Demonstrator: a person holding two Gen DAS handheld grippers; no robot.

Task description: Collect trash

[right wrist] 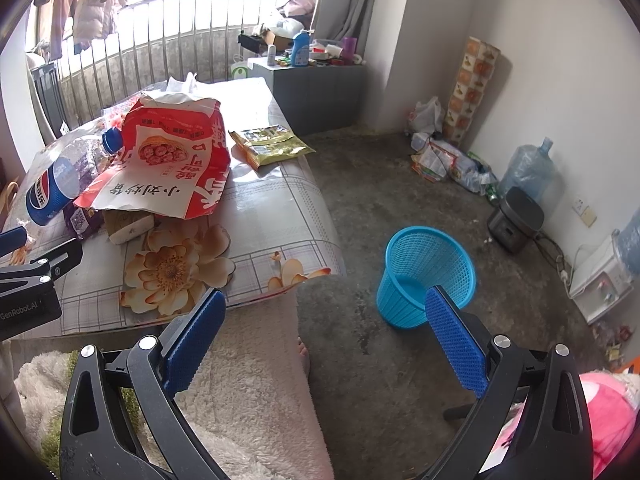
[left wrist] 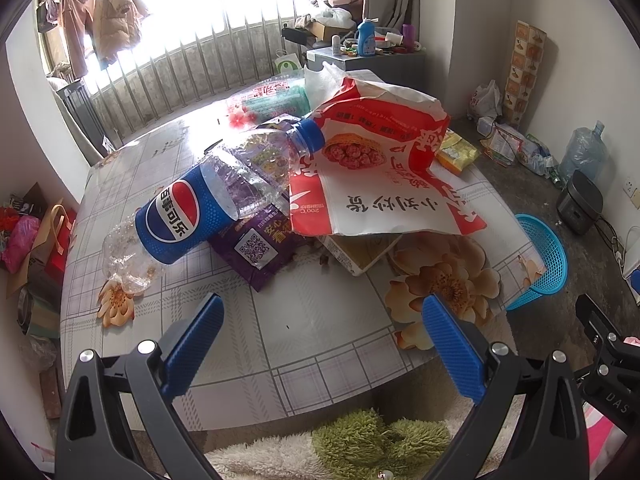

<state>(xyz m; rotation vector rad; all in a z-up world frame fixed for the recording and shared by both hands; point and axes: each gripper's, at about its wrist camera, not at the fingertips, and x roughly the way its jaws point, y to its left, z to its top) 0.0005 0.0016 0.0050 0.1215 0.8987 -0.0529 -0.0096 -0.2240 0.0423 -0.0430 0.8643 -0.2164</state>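
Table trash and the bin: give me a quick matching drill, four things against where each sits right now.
Things:
1. cola bottle
2. red paper bag
3. yellow packet
4. blue basket

Places:
A. on the floor beside the table
B. flat on the table near its far edge
C. lying across the purple wrapper
D. draped over a small box

Pairs: 1-C, 2-D, 3-B, 4-A
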